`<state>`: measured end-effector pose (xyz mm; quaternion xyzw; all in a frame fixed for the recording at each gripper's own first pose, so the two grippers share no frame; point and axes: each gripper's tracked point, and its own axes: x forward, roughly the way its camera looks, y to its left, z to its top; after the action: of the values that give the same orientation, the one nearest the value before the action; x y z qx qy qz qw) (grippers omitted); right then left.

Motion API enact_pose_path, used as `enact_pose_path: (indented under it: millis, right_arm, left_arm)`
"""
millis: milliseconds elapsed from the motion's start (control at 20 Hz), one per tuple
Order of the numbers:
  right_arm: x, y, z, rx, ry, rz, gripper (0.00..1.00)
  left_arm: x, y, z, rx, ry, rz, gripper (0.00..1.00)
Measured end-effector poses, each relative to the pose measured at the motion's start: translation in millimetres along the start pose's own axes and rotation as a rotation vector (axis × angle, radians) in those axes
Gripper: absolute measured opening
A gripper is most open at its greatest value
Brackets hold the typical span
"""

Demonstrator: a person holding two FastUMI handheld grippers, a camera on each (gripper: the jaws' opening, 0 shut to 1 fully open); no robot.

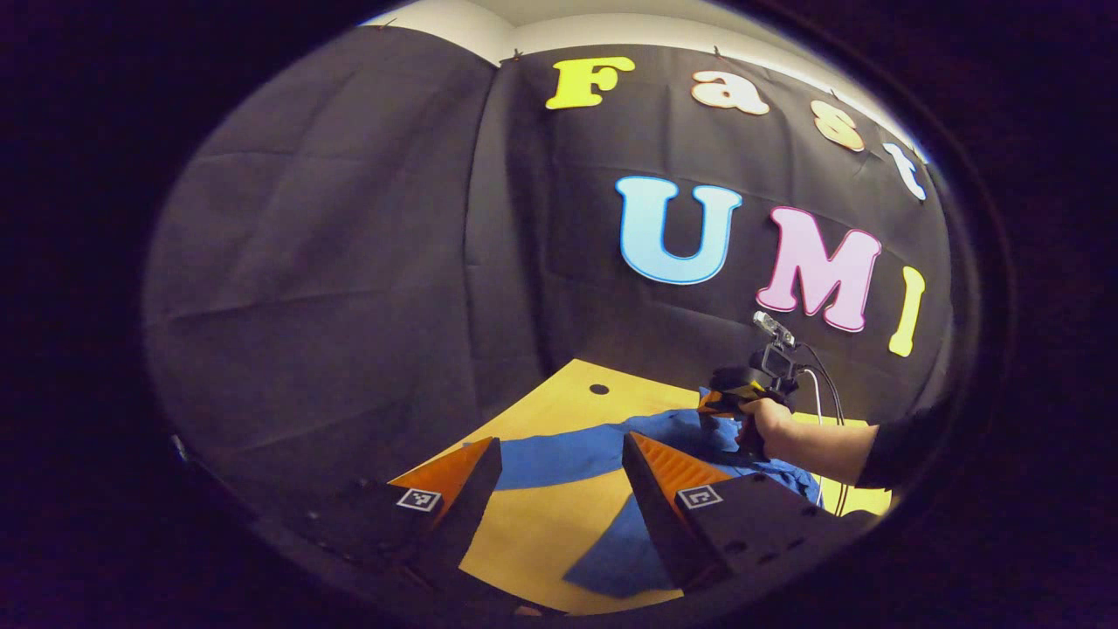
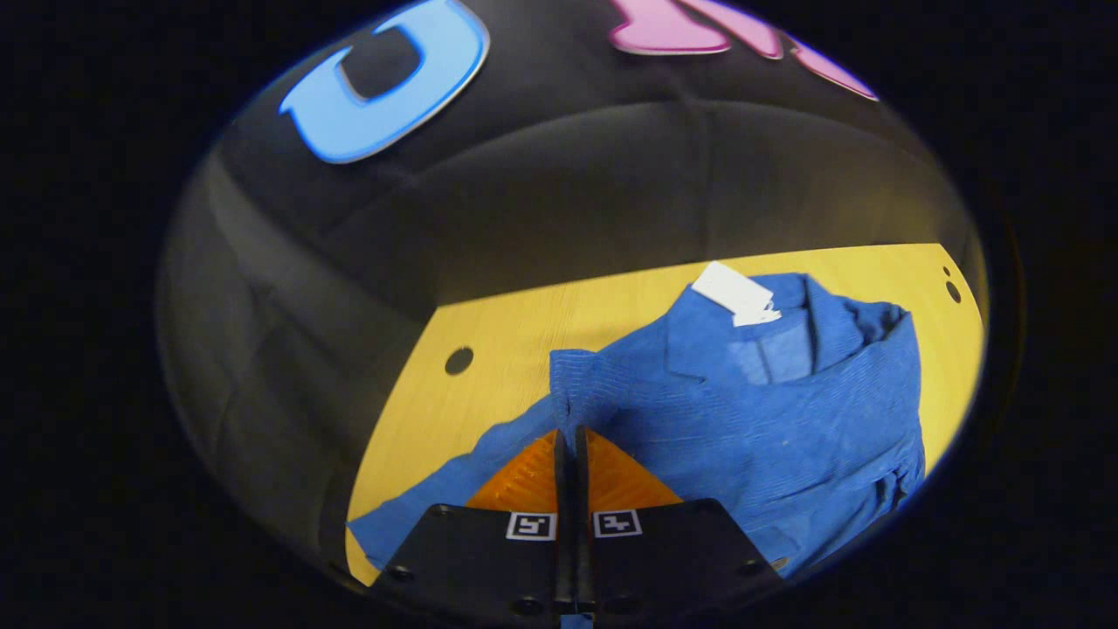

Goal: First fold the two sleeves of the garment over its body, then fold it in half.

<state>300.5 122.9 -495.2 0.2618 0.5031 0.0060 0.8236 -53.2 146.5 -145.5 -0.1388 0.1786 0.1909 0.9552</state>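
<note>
I see the yellow wooden table (image 2: 489, 332) bearing the rumpled blue ribbed shirt (image 2: 769, 411), spread ahead of my right gripper (image 2: 571, 437), whose jaws pinch its sleeve fold. My left gripper (image 1: 559, 472) hovers with jaws spread, cloth beyond them.

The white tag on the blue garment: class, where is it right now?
In the right gripper view, the white tag lies at the collar of the blue garment, toward the table's far edge.

The shirt (image 2: 769, 419) is blue with fine ribbing and a white tag (image 2: 735, 294). The table (image 2: 524, 332) is yellow wood. Hand-held gripper fingers (image 1: 664, 463) are orange and black.
</note>
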Motion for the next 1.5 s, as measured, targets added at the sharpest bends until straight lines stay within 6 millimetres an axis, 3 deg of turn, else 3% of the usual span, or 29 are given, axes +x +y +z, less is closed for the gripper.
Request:
enact_pose_path:
  millis: [50,100,200,300,450,500,600,750,900,1000,1150,1250,1500]
  right_arm:
    - [13.1,-1.8,-16.4,-0.015,0.039,-0.031,0.02]
    - [11.4,0.1,-26.4,-0.016,0.05,-0.024,0.36]
    - [-2.9,5.6,-18.5,-0.05,-0.021,-0.021,0.54]
    - [-30.8,0.4,-7.0,-0.102,-0.098,-0.03,0.92]
    - [-82.9,-10.5,11.0,-0.148,-0.234,0.001,0.88]
    - [-101.5,-17.9,14.9,-0.17,-0.279,0.005,0.98]
    - [-135.9,-37.7,14.6,-0.212,-0.337,0.009,0.98]
    - [-179.9,-77.2,-4.0,-0.234,-0.341,-0.009,0.97]
    - [-203.4,-118.7,-39.8,-0.174,-0.274,-0.027,0.97]
    - [-222.9,-143.6,-55.7,-0.105,-0.238,-0.042,0.97]
    - [-246.1,-171.2,-44.1,0.025,-0.309,-0.068,0.97]
    - [-248.5,-181.5,-47.0,0.048,-0.285,-0.088,0.96]
    - [-245.6,-169.3,-39.8,0.047,-0.267,-0.025,0.97]
  left_arm:
    - [-0.3,11.2,-6.7,-0.022,0.018,0.026,0.81]
    - [0.2,19.6,-12.6,-0.038,0.033,0.041,0.81]
    - [9.2,35.4,-23.3,-0.045,0.042,0.067,0.81]
    - [33.0,50.2,-33.5,-0.039,0.067,0.094,0.81]
    - [88.9,61.1,-57.9,-0.044,0.161,0.083,0.82]
    - [113.3,63.8,-68.3,-0.056,0.203,0.073,0.83]
    - [158.8,76.6,-90.7,-0.08,0.282,0.079,0.83]
    - [213.6,86.9,-116.4,-0.143,0.399,0.082,0.83]
    - [251.8,93.4,-131.4,-0.199,0.493,0.098,0.84]
    - [268.3,92.4,-135.9,-0.215,0.538,0.121,0.83]
    - [280.1,93.1,-140.0,-0.171,0.56,0.179,0.84]
    - [282.3,89.1,-143.7,-0.111,0.587,0.229,0.83]
    - [279.5,62.1,-140.1,-0.005,0.618,0.211,0.83]
